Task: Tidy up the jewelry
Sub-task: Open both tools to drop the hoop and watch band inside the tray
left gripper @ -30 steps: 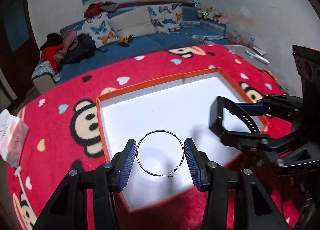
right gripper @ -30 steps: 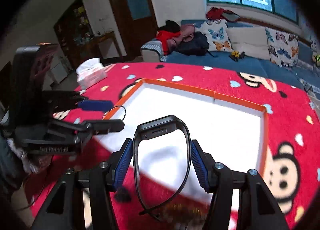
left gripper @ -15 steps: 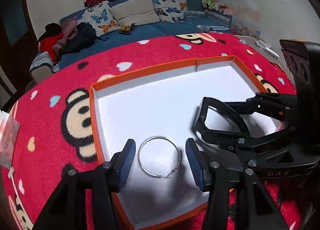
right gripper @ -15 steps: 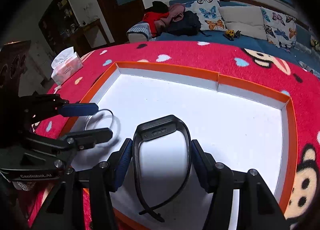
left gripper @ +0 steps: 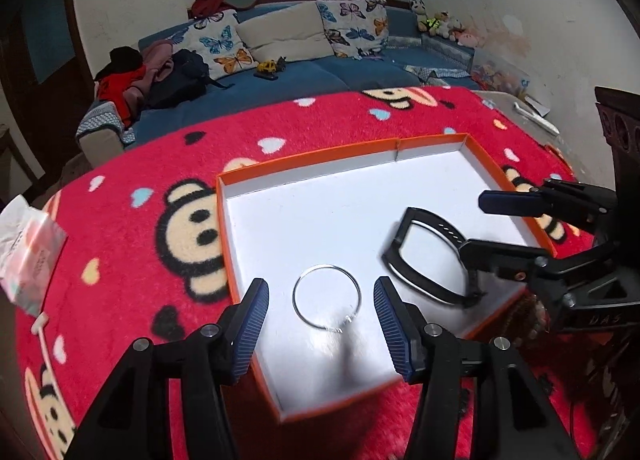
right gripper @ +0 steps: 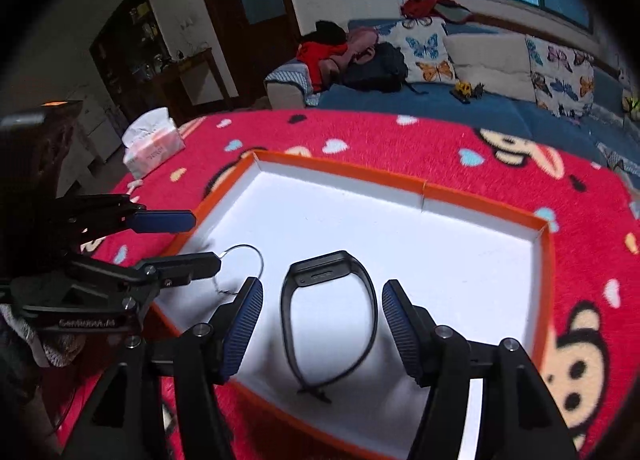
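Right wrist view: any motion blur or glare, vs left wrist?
Right wrist view: orange-rimmed white tray edges smeared, black wristband fairly sharp, window blown out. Left wrist view: thin silver hoop blurred at its near edge, soft shadow beneath; heavy fisheye bending in both.

The right tongs (left gripper: 476, 226) cover part of the black wristband (left gripper: 428, 260) in the left wrist view, so where its far strap ends is hidden. In the right wrist view the left tongs (right gripper: 204, 240) sit in front of the thin metal hoop (right gripper: 248, 264), and only half shows. The hoop's clasp is blurred, and the print on the tissue pack (right gripper: 154, 146) is too small to read.
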Available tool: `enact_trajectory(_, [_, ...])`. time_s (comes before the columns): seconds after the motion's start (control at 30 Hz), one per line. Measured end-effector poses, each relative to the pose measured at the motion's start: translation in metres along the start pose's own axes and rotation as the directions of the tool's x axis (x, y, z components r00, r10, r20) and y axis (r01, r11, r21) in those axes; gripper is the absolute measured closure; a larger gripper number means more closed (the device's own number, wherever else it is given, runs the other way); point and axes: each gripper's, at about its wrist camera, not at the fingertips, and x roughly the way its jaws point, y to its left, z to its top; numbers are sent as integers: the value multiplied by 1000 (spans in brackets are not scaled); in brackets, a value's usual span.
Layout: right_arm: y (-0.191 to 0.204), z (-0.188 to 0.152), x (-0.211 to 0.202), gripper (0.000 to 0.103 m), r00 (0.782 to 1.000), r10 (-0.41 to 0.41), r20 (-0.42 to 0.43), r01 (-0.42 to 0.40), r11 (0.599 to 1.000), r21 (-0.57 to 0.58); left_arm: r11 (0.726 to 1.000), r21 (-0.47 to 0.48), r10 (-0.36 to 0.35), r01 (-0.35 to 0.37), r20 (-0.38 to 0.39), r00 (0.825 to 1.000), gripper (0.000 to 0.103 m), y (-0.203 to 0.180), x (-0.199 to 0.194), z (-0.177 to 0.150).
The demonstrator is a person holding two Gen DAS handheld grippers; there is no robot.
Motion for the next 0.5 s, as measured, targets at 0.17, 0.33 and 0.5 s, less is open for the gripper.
enact_trajectory(0.17, [9,-12,-28,35,1000,-18,7,18,999,-51,1000,11,11,-11,32,999,44,-12,-36,-20])
enact_trajectory(0.33, [19,-41,-51,35,1000,-24,-4,24,996,-87,1000,11,11,-11,38,999,44,-26,-67,-52])
enact_trajectory(0.5, [22,-70,-70,35,999,-34,-1,34,995,-93,1000,12,1,-1,3,1000,44,-43,-87,-99])
